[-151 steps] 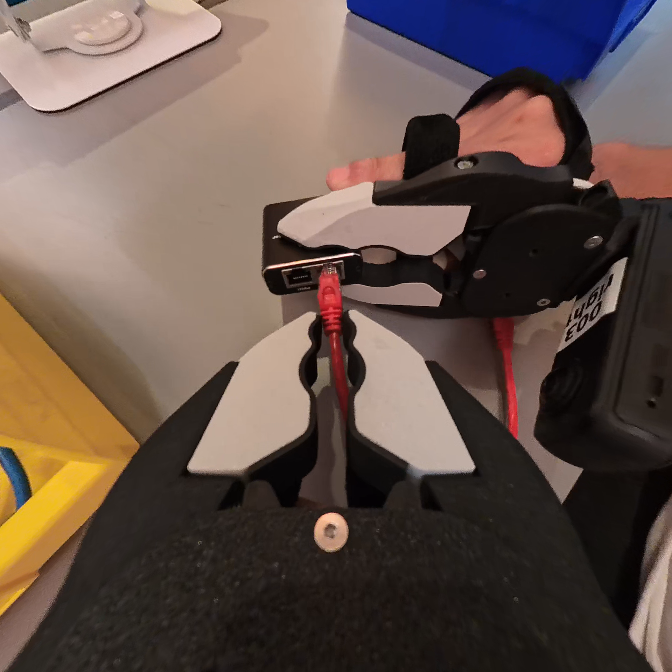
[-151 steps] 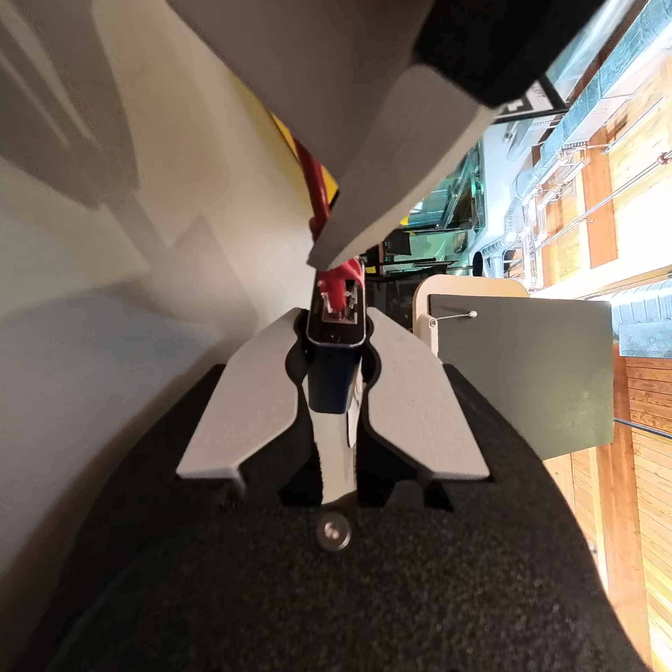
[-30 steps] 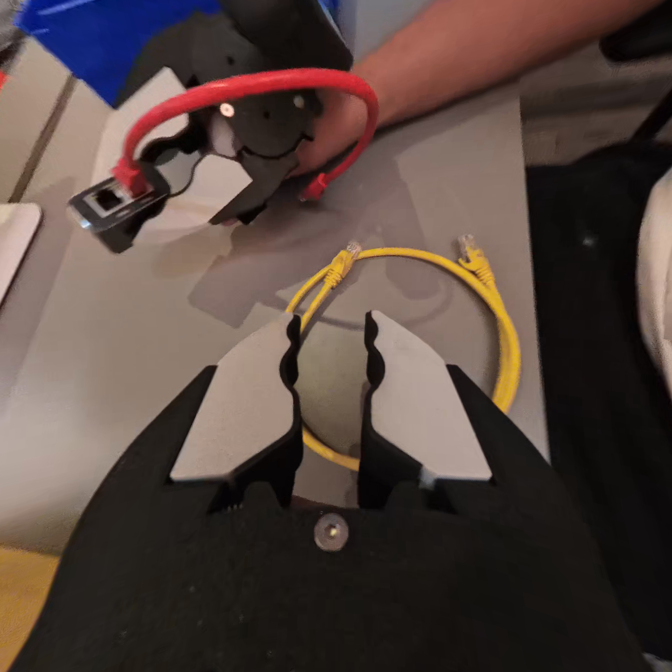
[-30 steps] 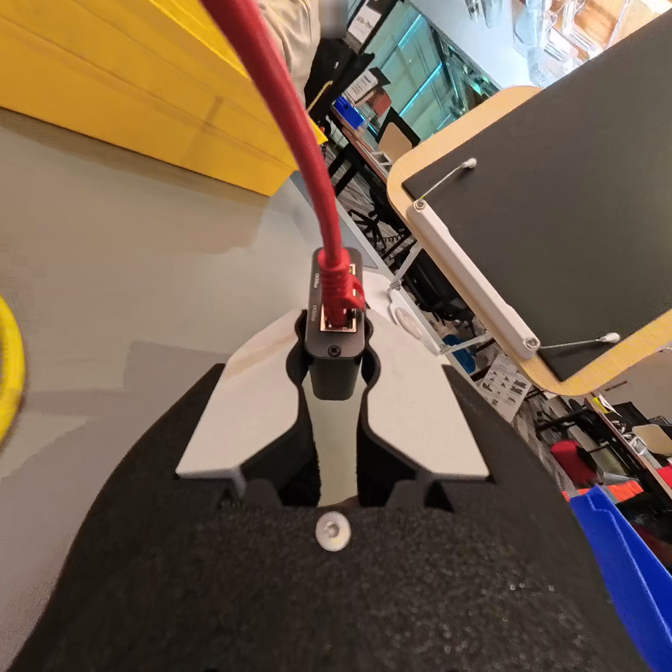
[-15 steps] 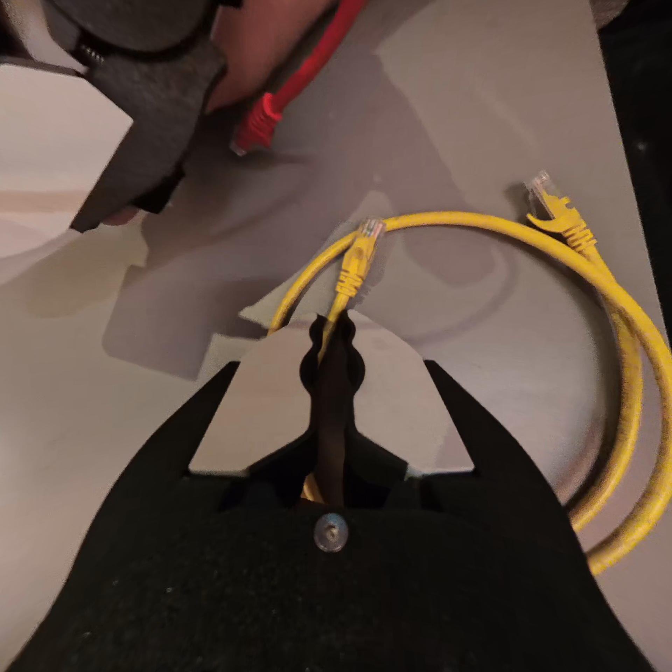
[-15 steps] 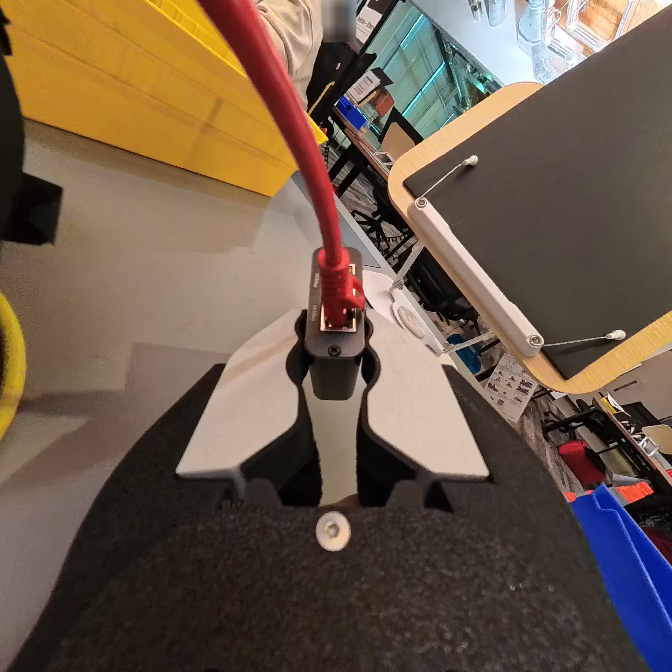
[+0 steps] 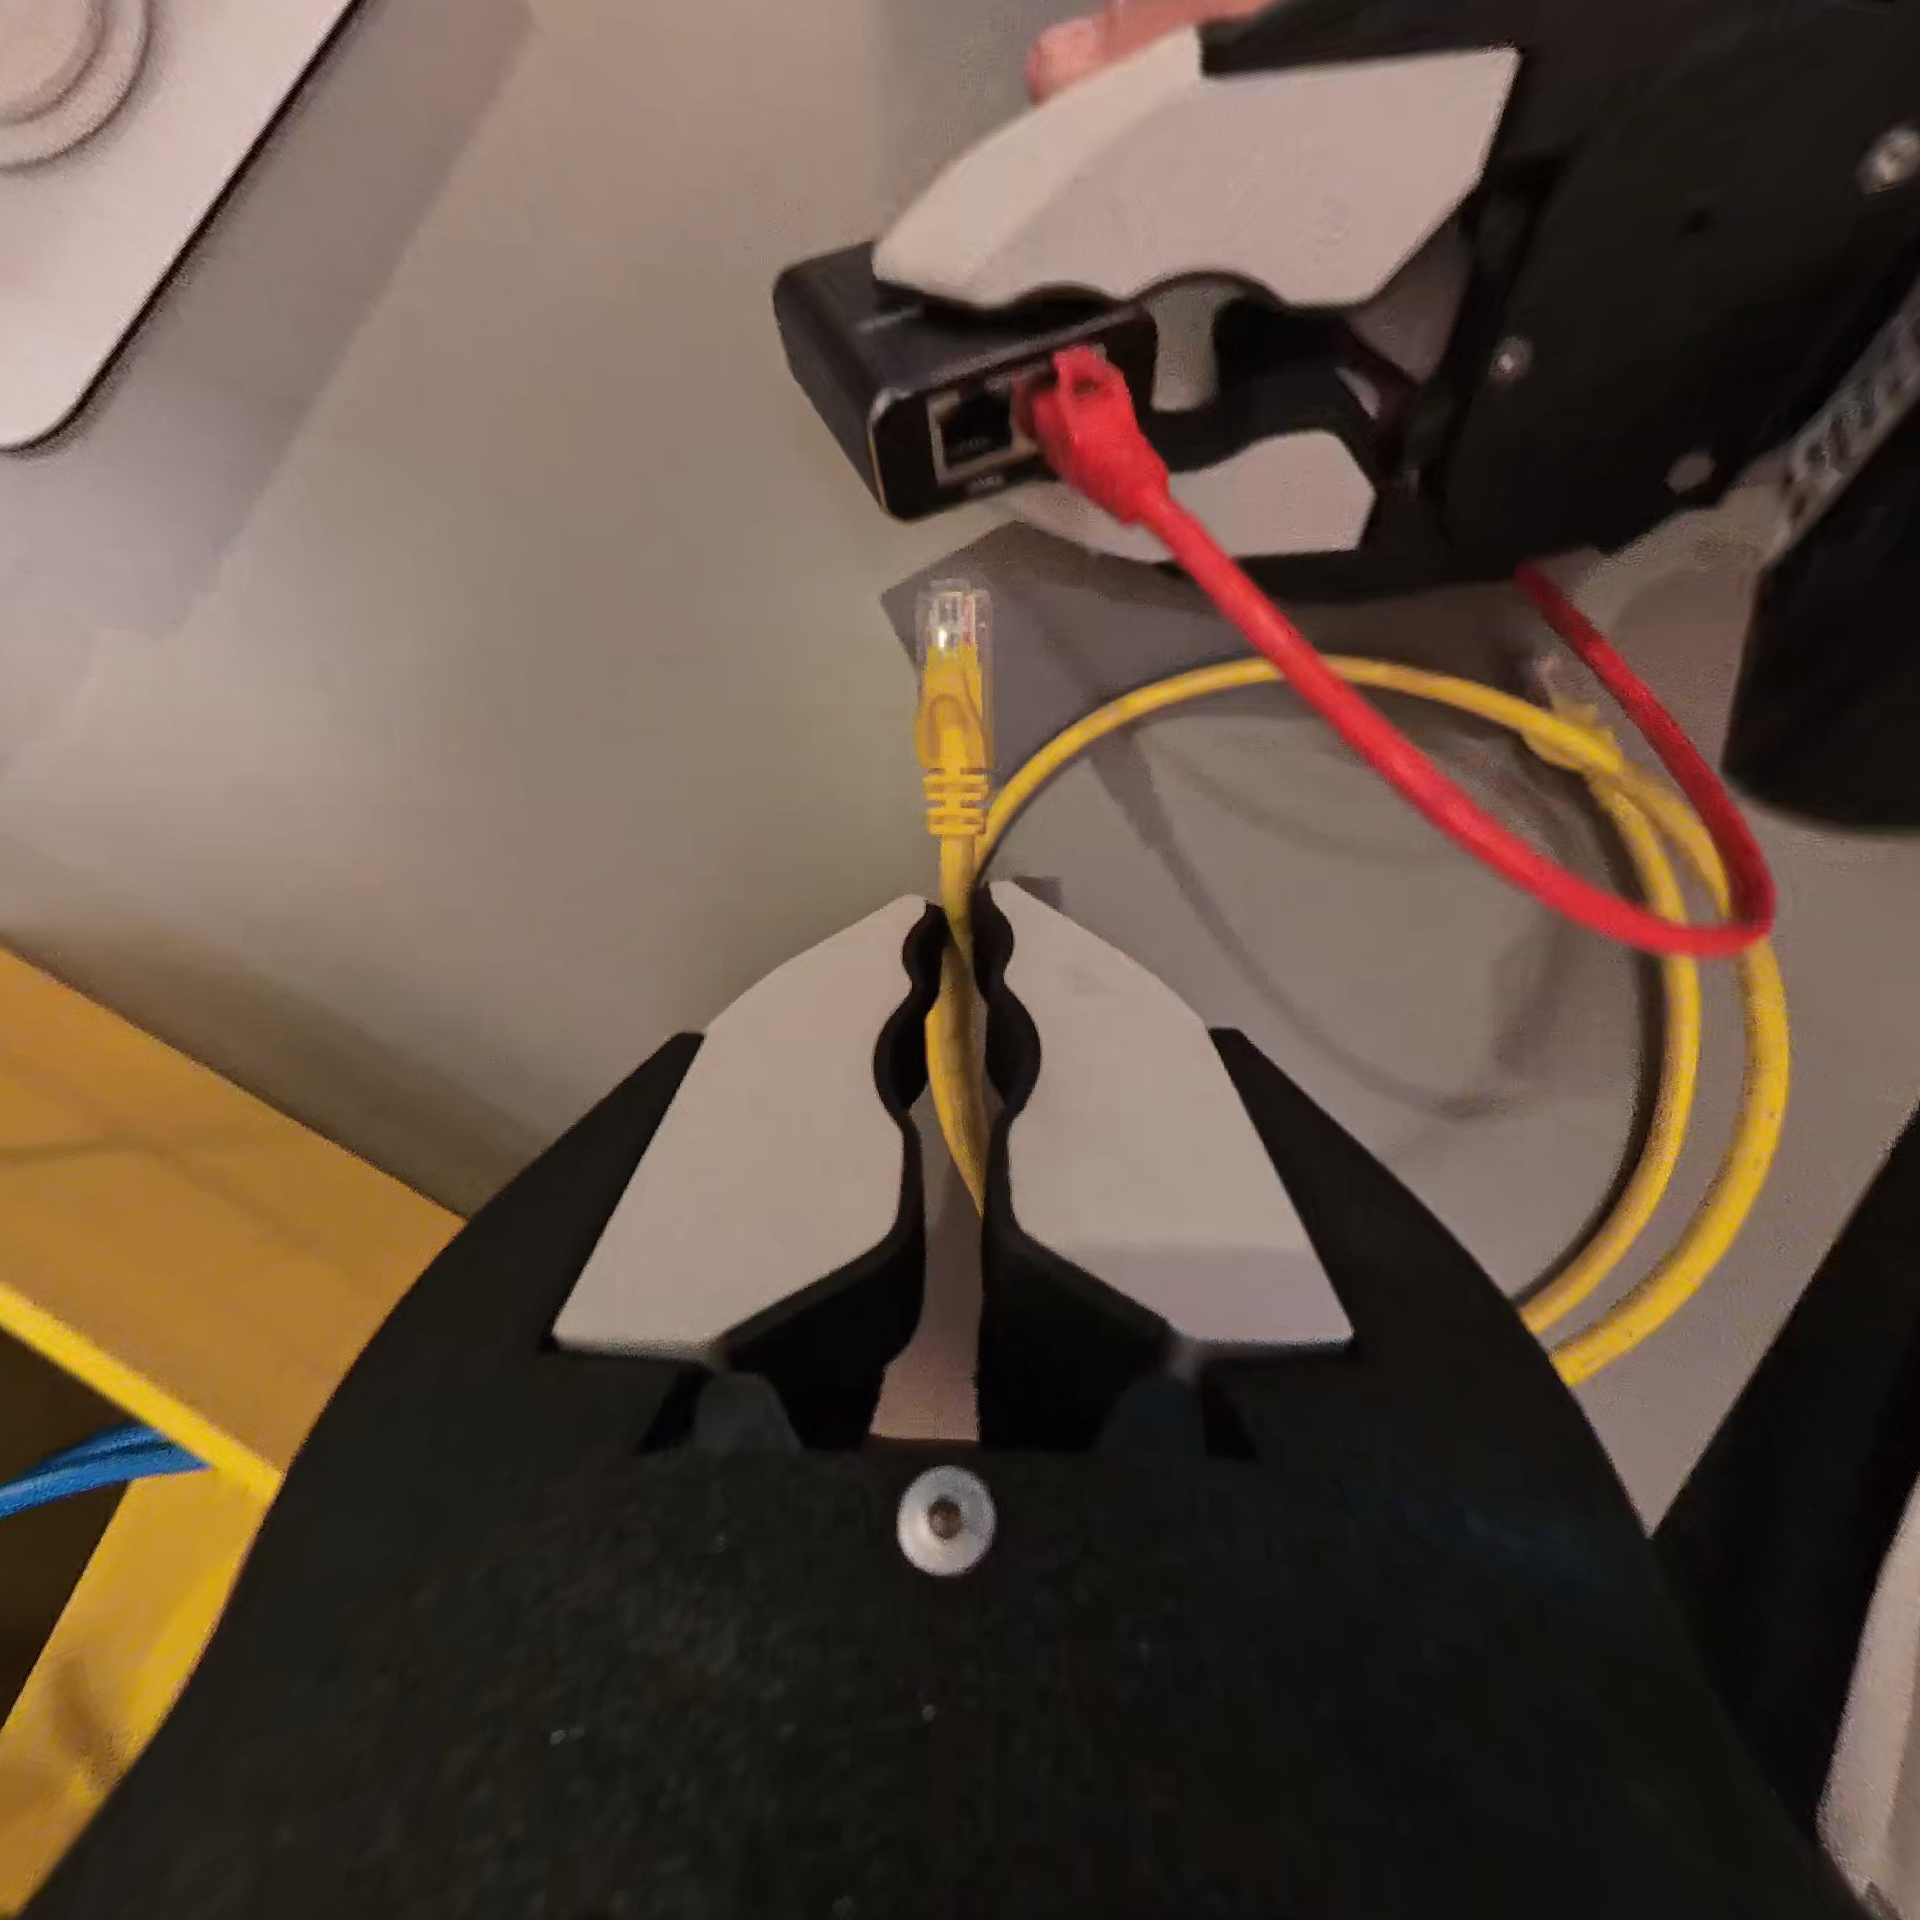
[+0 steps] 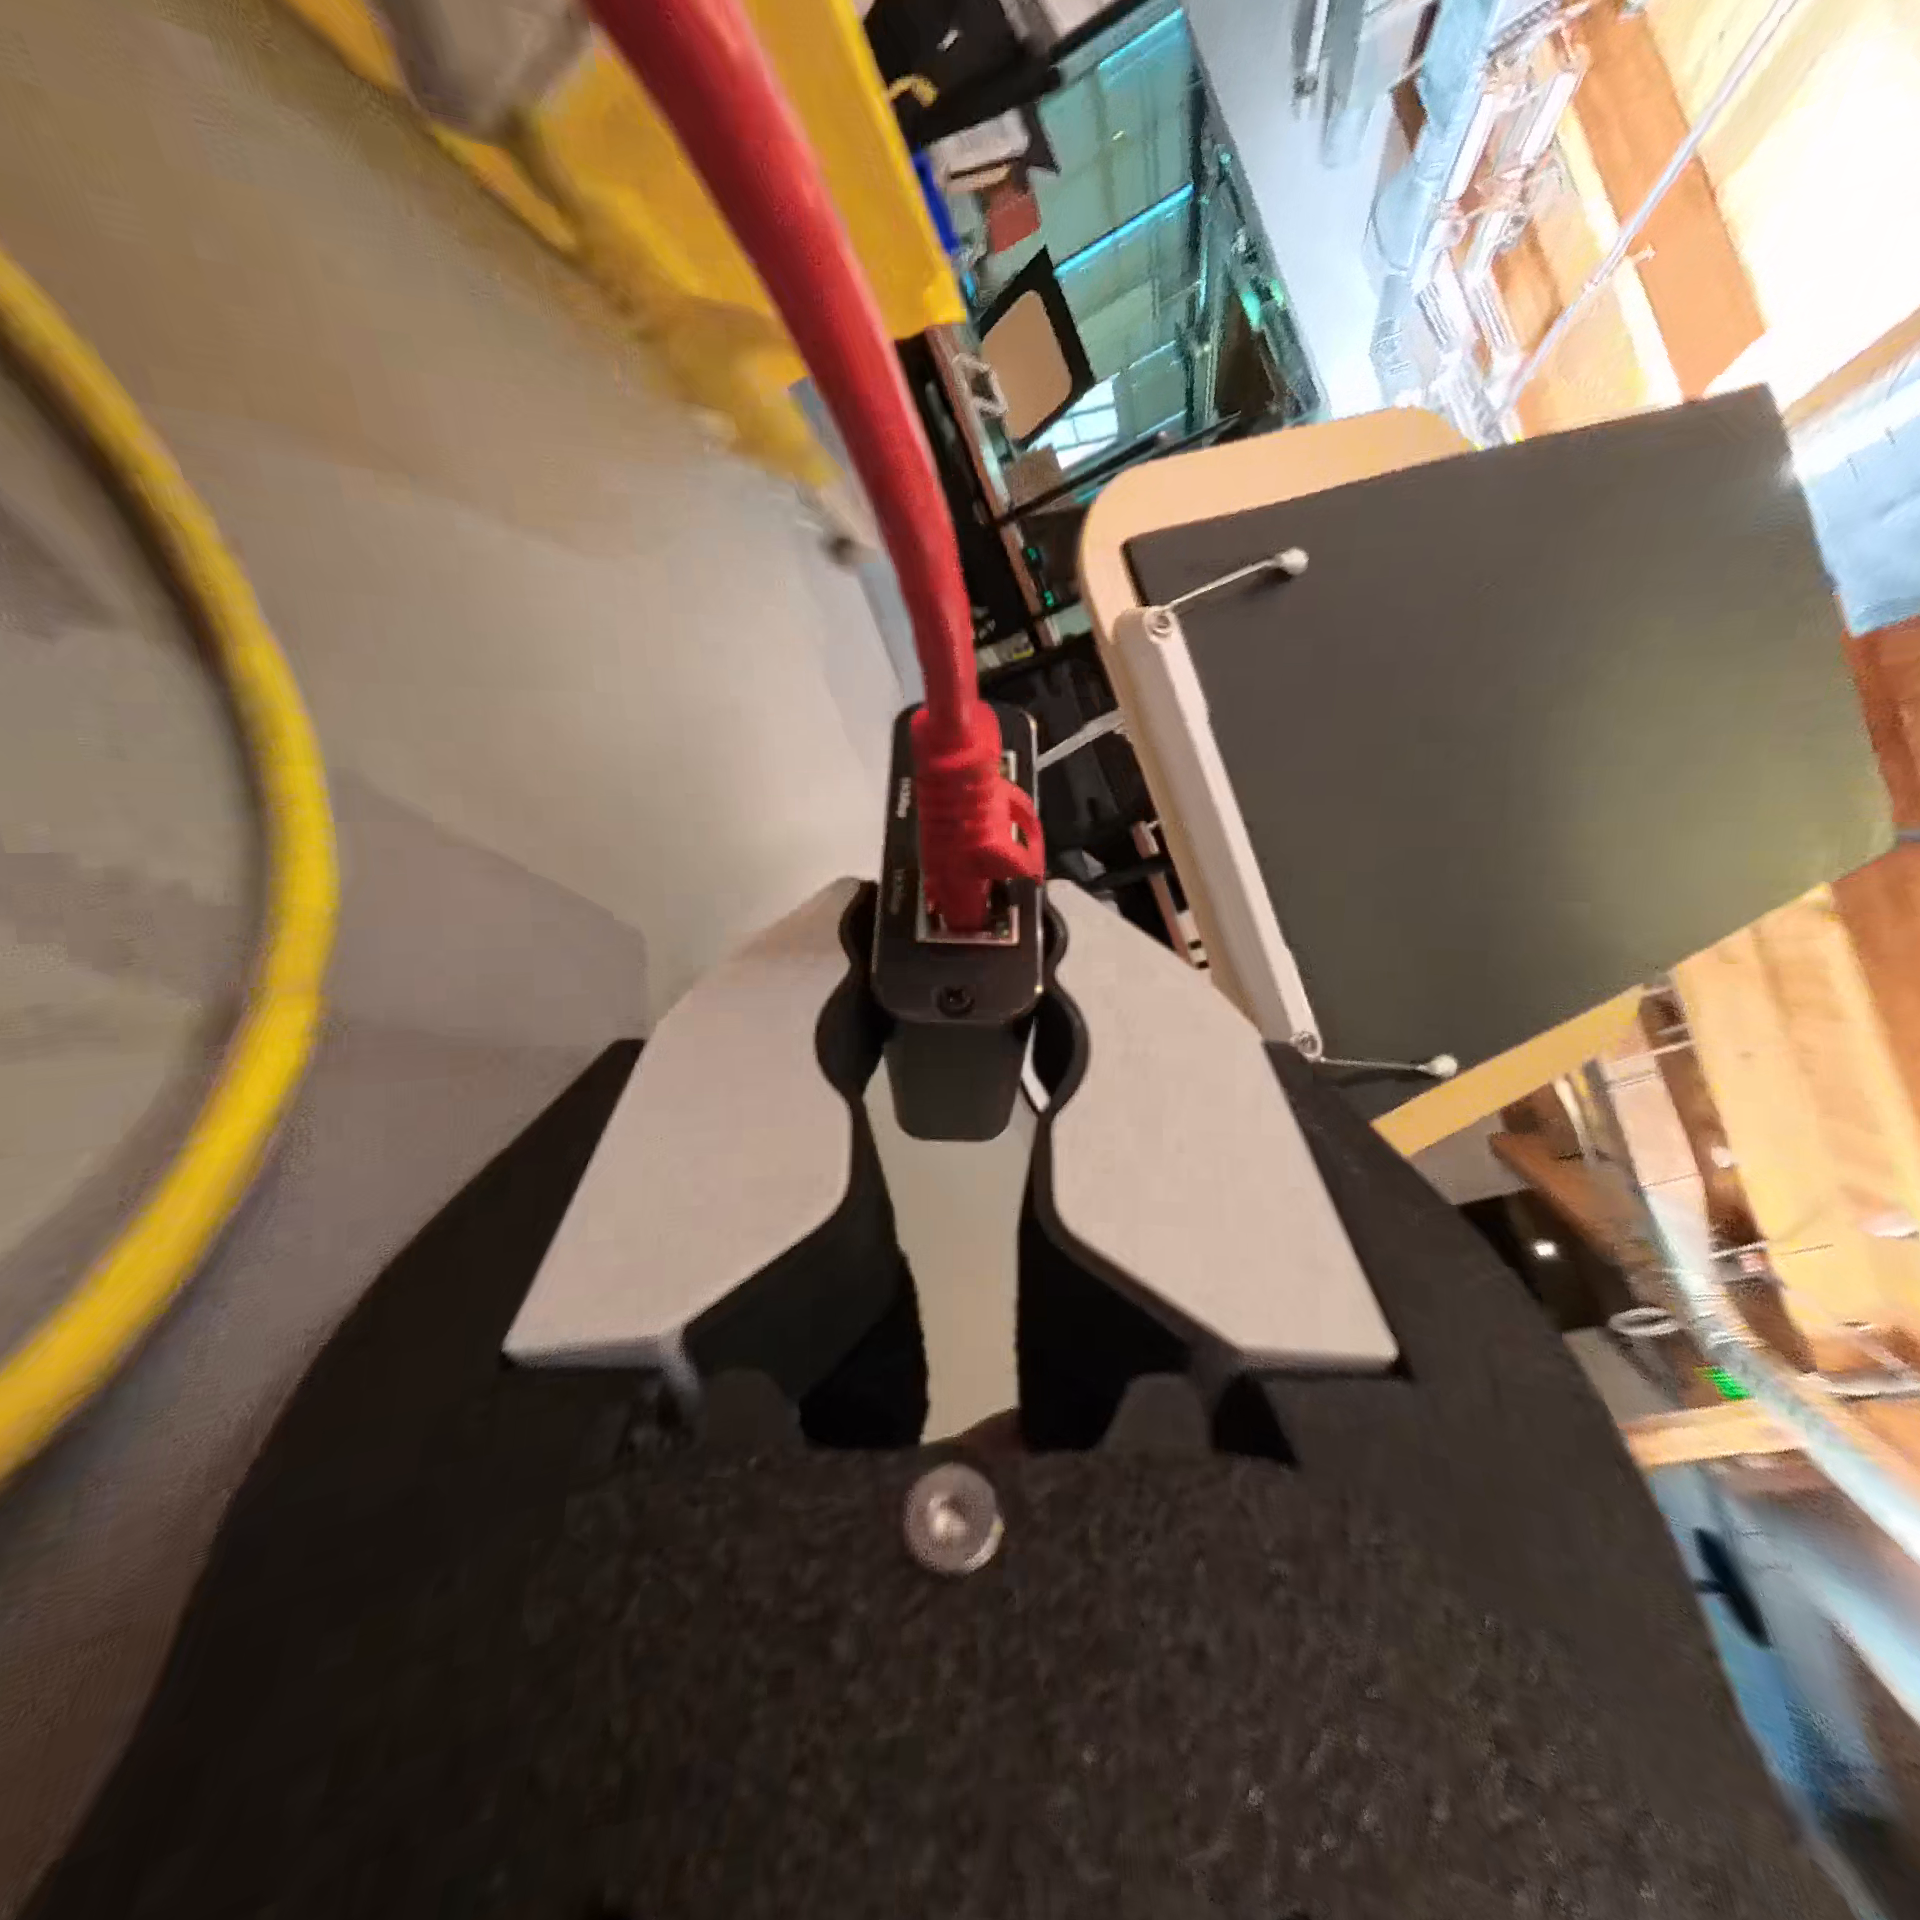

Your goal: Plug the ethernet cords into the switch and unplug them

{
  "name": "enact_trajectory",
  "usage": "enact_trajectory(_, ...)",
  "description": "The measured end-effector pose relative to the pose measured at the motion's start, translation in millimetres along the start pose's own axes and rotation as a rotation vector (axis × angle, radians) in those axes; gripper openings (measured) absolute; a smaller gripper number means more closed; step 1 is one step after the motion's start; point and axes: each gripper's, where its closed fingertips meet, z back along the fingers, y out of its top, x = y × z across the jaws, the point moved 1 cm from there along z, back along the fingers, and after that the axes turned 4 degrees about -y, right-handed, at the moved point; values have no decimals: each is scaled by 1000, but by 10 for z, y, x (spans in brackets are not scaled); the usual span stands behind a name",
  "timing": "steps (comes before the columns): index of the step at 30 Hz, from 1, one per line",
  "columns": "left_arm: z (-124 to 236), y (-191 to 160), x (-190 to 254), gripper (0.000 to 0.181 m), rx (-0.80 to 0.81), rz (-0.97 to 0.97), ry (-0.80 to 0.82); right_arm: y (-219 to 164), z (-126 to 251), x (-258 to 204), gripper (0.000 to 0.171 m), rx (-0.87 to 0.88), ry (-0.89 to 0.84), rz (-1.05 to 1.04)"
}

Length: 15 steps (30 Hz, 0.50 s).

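A: What is seen in the left wrist view?

B: A yellow bin (image 7: 156,1195) is found at the near left, and a blue cable (image 7: 94,1470) is seen inside it. The grey surface (image 7: 468,623) is taken up at the far left by a white stand base (image 7: 135,208). The left gripper (image 7: 961,904) is closed on the yellow ethernet cord (image 7: 1725,1039), whose clear plug (image 7: 951,644) is pointed toward the black switch (image 7: 935,384), near it but apart. The rest of that cord is looped on the surface to the right. The switch is clamped by the right gripper (image 7: 1195,343), and the red ethernet cord (image 7: 1351,707) is plugged into its right port; the left port is left open. The surface's edge is met at the near right.

A: And the right wrist view?

B: The fingers (image 8: 727,1164) of the right gripper (image 8: 956,935) are held narrow on the switch (image 8: 956,966), with the red ethernet cord (image 8: 883,416) seated in it. The yellow ethernet cord (image 8: 260,831) is curved at the left, blurred. A dark panel (image 8: 1507,727) with pale trim is seen at the right, and a room with shelving beyond.
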Motion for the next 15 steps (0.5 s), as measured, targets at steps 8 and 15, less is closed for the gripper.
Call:
enact_trajectory(8,-106,-48,32,5,-52,25,15,171,22,-211,26,-83,19,218)
enact_trajectory(15,-134,-94,27,5,-84,22,20,198,19,-238,26,-80,20,239)
